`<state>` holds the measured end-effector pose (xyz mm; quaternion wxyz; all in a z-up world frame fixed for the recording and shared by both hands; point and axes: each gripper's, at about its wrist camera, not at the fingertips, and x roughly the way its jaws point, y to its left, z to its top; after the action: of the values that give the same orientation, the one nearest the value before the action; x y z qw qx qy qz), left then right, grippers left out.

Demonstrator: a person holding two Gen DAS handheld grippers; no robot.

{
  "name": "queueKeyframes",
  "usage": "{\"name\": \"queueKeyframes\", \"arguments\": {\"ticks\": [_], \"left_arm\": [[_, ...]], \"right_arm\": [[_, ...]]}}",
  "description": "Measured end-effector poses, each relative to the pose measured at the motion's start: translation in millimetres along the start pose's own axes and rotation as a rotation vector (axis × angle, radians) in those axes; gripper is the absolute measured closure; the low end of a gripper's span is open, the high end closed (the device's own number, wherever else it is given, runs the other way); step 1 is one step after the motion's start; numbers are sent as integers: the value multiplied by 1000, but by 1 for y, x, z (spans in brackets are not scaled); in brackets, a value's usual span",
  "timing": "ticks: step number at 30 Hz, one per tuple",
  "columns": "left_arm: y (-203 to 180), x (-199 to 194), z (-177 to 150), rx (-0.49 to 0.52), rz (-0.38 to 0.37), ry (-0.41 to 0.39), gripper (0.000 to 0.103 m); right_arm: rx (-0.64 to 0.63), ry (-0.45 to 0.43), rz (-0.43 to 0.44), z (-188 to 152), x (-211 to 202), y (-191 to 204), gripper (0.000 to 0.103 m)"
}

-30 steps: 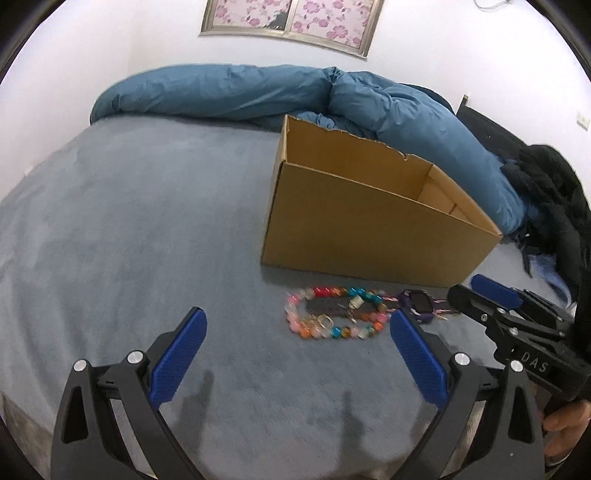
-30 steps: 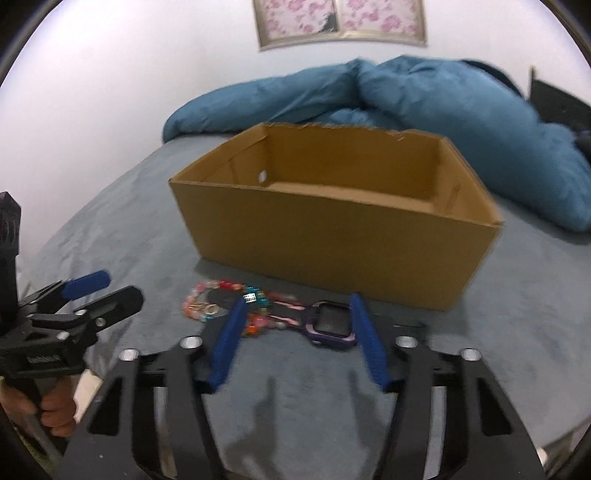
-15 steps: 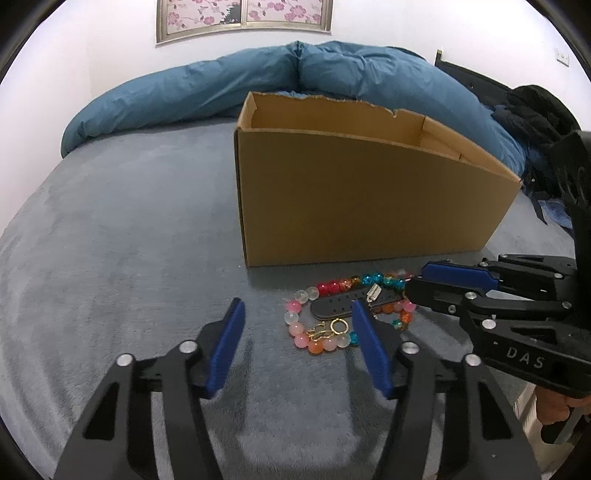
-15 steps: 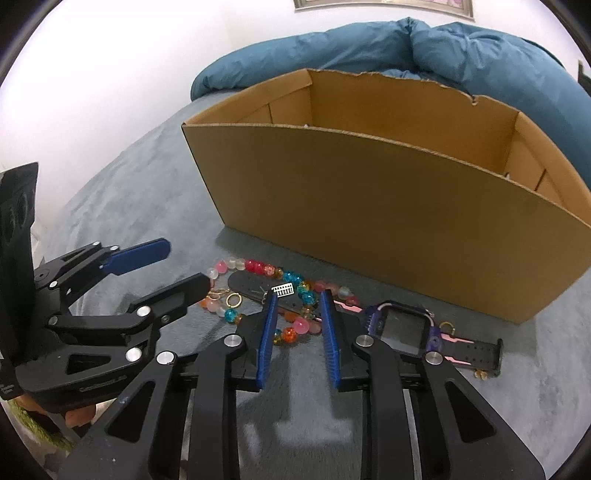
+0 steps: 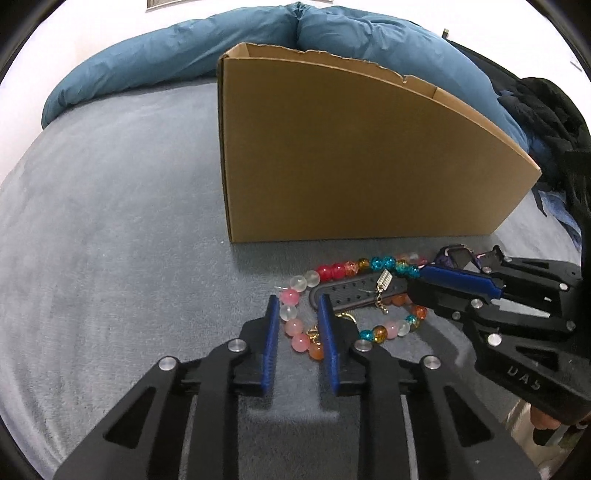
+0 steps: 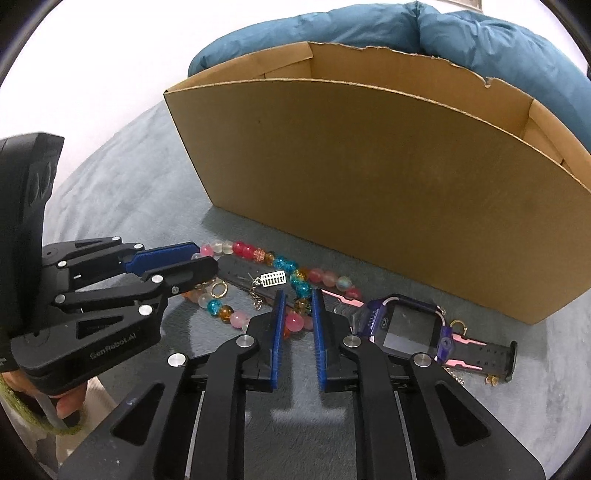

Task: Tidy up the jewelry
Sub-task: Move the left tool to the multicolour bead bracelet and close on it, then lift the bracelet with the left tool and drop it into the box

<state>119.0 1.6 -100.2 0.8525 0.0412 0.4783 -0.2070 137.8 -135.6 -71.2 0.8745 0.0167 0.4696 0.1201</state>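
A loop of coloured beads (image 5: 380,264) lies on the grey bed cover in front of a cardboard box (image 5: 351,155). A dark perforated strap (image 5: 354,293) and a small silver charm (image 5: 384,282) lie inside the loop. My left gripper (image 5: 298,306) is low over the loop's left end; its jaws are closing with pink and white beads between them, untouched. My right gripper (image 6: 297,301) straddles the loop's right end (image 6: 293,321), its jaws also closing and clear of the beads. A purple watch (image 6: 402,325) lies just right of it.
A rumpled blue duvet (image 5: 332,33) lies behind the box. Dark clothing (image 5: 543,107) is piled at the right. Small gold rings (image 6: 458,325) lie near the watch strap (image 6: 491,350). A gold hoop (image 6: 219,290) lies by the beads. Bare grey cover (image 5: 110,221) stretches left.
Both grippers have come down and forward onto the bead loop. Their jaws have narrowed from wide apart to a small gap around the beads. The box now fills more of both views.
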Motion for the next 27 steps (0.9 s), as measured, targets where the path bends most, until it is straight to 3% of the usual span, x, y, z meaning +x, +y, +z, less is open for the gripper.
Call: {"name": "queueKeyframes", "arguments": {"ticks": [2, 5, 14, 21, 27], "left_arm": [[1, 1, 1, -9, 5, 4, 92], [1, -1, 3, -16, 4, -2, 94], [1, -36, 0, -20, -12, -97, 94], [-9, -85, -1, -6, -23, -178, 94], [-19, -139, 25, 29, -59, -284, 94]], "right_arm": [[2, 4, 1, 0, 2, 0, 91], [4, 1, -1, 1, 6, 1, 95], [50, -64, 29, 2, -12, -1, 96], [51, -142, 35, 4, -51, 0, 96], [23, -231, 54, 18, -101, 8, 96]]}}
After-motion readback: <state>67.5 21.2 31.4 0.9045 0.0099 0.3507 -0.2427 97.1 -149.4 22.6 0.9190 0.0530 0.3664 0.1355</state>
